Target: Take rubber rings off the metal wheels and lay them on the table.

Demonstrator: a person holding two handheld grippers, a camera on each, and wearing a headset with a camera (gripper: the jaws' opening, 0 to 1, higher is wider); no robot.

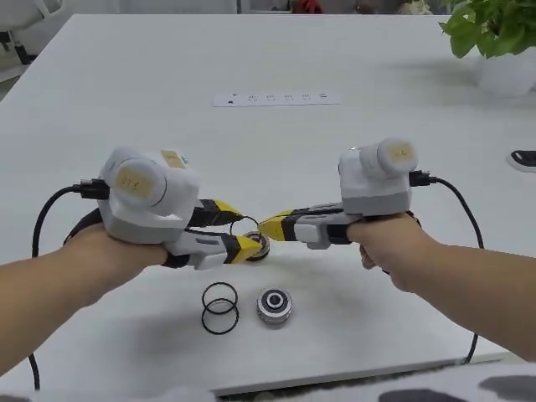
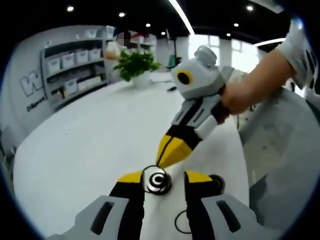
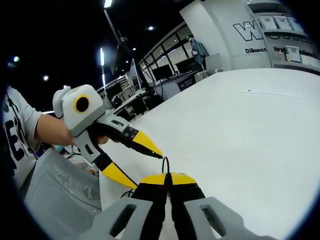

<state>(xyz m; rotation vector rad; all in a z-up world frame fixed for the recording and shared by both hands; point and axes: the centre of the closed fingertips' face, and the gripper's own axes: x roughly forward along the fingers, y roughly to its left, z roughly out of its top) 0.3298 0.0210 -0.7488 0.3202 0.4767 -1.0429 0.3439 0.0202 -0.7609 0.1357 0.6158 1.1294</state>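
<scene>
Rubber ring (image 3: 165, 164) mid-removal, pinched and drawn off the metal wheel (image 2: 157, 181).
Closed tight on a loop of the ring, the right gripper (image 3: 170, 179) fingers hold it just off the wheel's rim. The left gripper (image 2: 165, 176) has its fingers apart with the wheel between them, low over the table (image 1: 377, 134) and against one finger; whether it is truly clamped I cannot tell. Two loose rings (image 1: 219, 307) and a second wheel (image 1: 274, 305) lie nearby on the table. The next move probably calls for a steady pull away from the wheel while the left side braces it, then laying the ring beside the others.
</scene>
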